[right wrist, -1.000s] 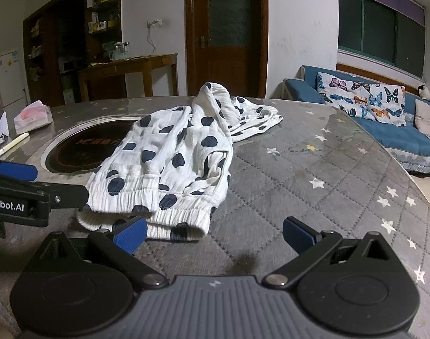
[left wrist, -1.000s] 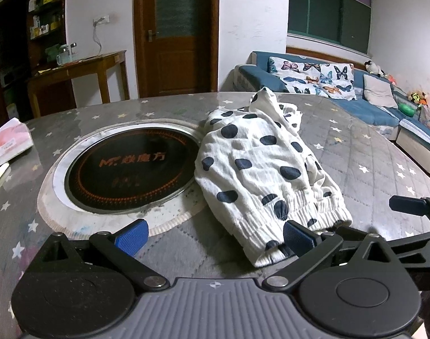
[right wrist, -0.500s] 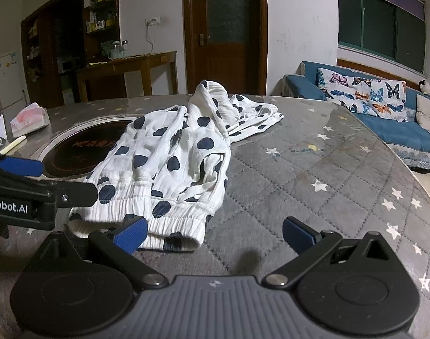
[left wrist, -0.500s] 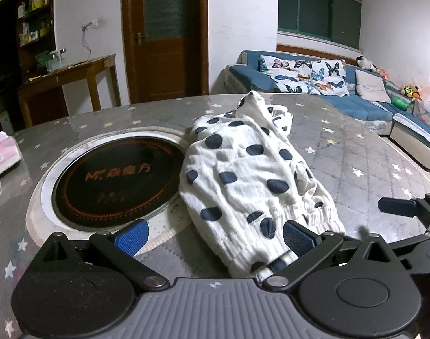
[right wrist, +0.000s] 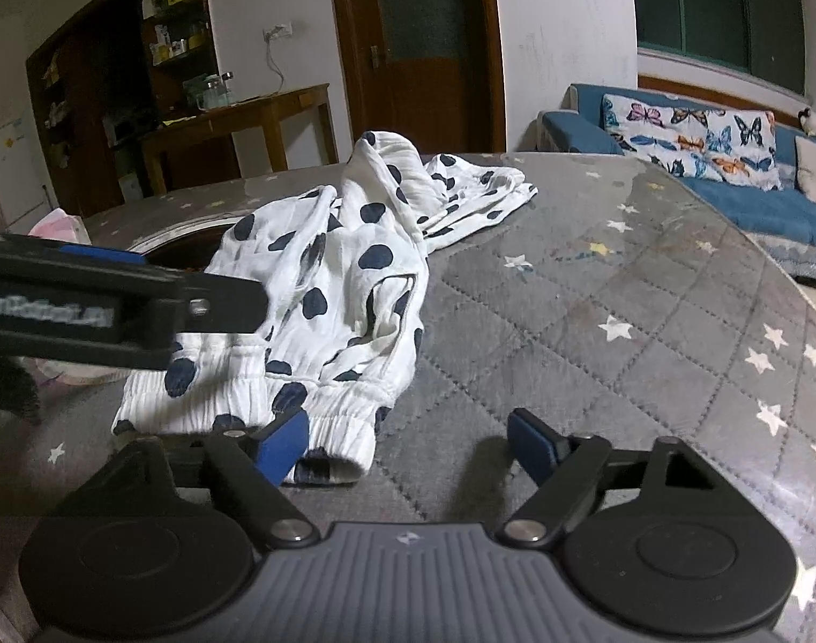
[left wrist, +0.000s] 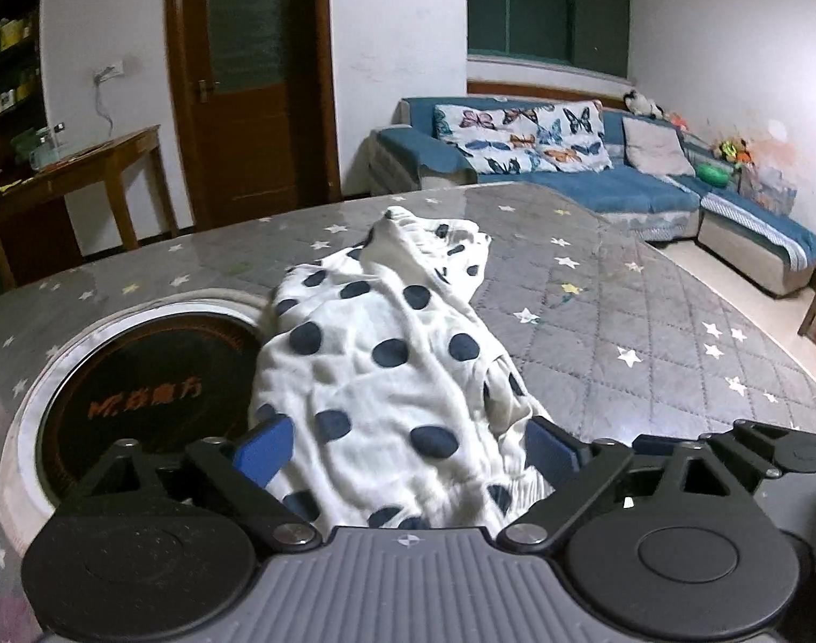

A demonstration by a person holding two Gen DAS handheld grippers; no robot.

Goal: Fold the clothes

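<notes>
Near the counter's front edge, both wide-open tools, left tool (left wrist: 402, 445) and right tool (right wrist: 408, 436), are closing in on the white navy-dotted cotton trousers' (right wrist: 327, 289) cuffs, readying a grasp.

From the left tool (left wrist: 408, 450) we look low and forward along its fingers, very close over the polka-dot garment (left wrist: 386, 369), toward the door and sofa (left wrist: 595, 182). From the right tool (right wrist: 408, 436) we look the same way, set rightward. Both views share the garment (right wrist: 327, 289), the quilted surface (right wrist: 595, 332) and the sofa (right wrist: 729, 198).
</notes>
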